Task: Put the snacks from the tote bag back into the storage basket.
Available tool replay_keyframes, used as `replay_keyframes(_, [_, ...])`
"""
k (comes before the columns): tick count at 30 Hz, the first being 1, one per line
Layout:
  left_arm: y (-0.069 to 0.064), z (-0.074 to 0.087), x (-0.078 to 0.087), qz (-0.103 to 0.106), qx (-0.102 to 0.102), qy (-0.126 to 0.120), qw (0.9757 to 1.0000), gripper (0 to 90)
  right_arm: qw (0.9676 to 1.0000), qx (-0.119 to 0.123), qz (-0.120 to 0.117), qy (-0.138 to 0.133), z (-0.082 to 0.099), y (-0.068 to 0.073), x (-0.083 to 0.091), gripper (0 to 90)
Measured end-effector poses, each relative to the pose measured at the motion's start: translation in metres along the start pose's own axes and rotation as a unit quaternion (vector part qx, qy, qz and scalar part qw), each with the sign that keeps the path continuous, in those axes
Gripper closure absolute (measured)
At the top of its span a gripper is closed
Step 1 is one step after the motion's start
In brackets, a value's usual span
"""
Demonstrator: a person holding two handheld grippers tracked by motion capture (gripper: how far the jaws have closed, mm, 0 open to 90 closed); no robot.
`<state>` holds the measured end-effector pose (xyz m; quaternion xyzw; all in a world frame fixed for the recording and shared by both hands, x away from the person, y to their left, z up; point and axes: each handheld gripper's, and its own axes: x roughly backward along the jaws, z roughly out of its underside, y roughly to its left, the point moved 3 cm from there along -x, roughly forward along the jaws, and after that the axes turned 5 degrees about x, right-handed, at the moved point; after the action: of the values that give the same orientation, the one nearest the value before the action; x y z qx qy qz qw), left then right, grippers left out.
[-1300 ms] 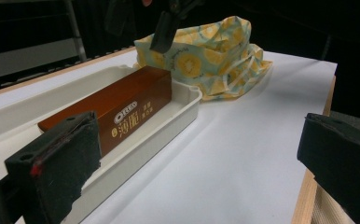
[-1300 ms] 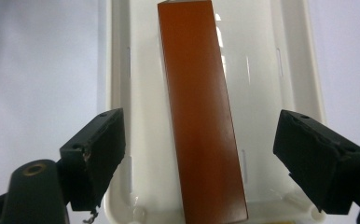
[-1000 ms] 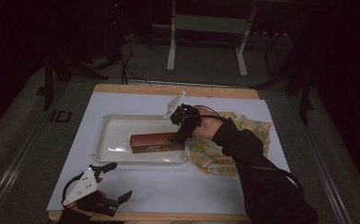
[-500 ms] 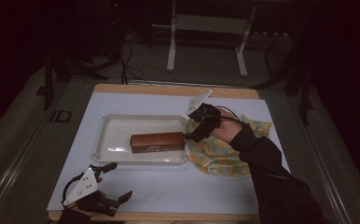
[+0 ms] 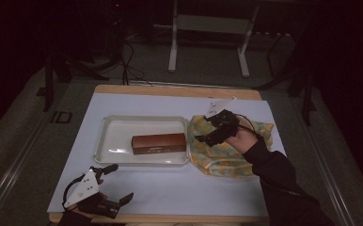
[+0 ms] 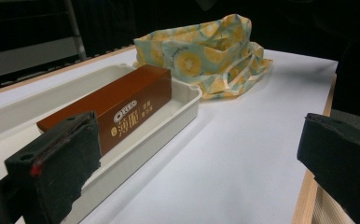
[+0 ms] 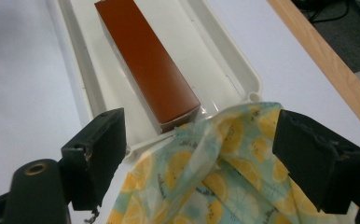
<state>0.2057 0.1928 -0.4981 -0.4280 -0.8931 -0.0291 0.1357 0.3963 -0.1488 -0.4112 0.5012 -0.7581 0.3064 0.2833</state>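
Observation:
A brown oblong box [image 5: 159,142] lies in a shallow white tray [image 5: 118,136] at the middle of the table. Against the tray's right end lies a crumpled cloth with a lemon pattern [image 5: 226,153]. My right gripper [image 5: 204,129] hovers over the cloth's left part, open, its jaws pointing toward the tray. In the right gripper view the cloth [image 7: 215,182] lies below the wide-apart jaws, with the box's [image 7: 145,60] end just beyond. My left gripper [image 5: 120,183] rests open near the front left edge. Its view looks past the box [image 6: 117,105] to the cloth [image 6: 215,51].
A white sheet [image 5: 184,188] covers the table, and a wooden rim [image 5: 170,89] shows at the far side. The front wooden edge [image 6: 308,200] is close to my left gripper. A metal stand [image 5: 208,28] and cables lie on the dark floor behind.
My right gripper has moved to the right, from over the box's right end to over the cloth, jaws still apart. The left gripper, box and tray have not moved.

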Motion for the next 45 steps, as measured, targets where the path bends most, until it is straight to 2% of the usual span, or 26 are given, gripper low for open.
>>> replay_keyframes(4, [0.0,0.0,0.0,0.0,0.0,0.0,1.0,0.0,0.9996,-0.016,0.021,-0.013,0.01,0.0,0.007,17.4])
replay_keyframes(9, [0.0,0.0,0.0,-0.001,0.001,-0.001,1.0,0.0,0.9975,-0.041,0.051,-0.028,0.023,-0.002,0.017,17.2])
replay_keyframes(14, [0.0,0.0,0.0,0.0,0.001,-0.001,1.0,0.0,0.995,-0.061,0.067,-0.041,0.035,-0.002,0.024,15.5])
replay_keyframes(18, [0.0,0.0,-0.001,-0.001,0.001,-0.001,1.0,0.0,0.9902,-0.062,0.113,-0.054,0.044,0.003,0.03,14.8])
replay_keyframes(23, [0.0,0.0,-0.001,0.0,0.002,-0.001,1.0,0.0,0.981,-0.08,0.153,-0.088,0.053,0.007,0.039,14.7])
replay_keyframes(29, [0.0,0.0,-0.001,0.0,0.002,-0.001,1.0,0.0,0.9775,-0.094,0.158,-0.104,0.065,0.014,0.045,14.2])
replay_keyframes(33, [0.0,0.0,-0.001,0.0,0.002,-0.001,1.0,0.0,0.9736,-0.097,0.179,-0.104,0.075,0.022,0.046,14.2])
replay_keyframes(38, [0.0,0.0,-0.001,0.0,0.002,0.0,1.0,0.0,0.9647,-0.111,0.211,-0.112,0.09,0.03,0.049,14.2])
replay_keyframes(40, [0.0,0.0,0.0,0.0,0.002,-0.001,1.0,0.0,0.9636,-0.117,0.213,-0.112,0.096,0.032,0.049,13.9])
replay_keyframes(42, [0.0,0.0,0.0,0.0,0.002,-0.001,1.0,0.0,0.9608,-0.127,0.219,-0.113,0.102,0.034,0.049,13.9])
replay_keyframes(44, [0.0,0.0,-0.001,-0.001,0.002,0.0,1.0,0.0,0.959,-0.136,0.216,-0.123,0.108,0.035,0.05,13.7])
replay_keyframes(45, [0.0,0.0,-0.001,-0.001,0.002,-0.001,1.0,0.0,0.9565,-0.142,0.223,-0.123,0.111,0.036,0.051,13.7])
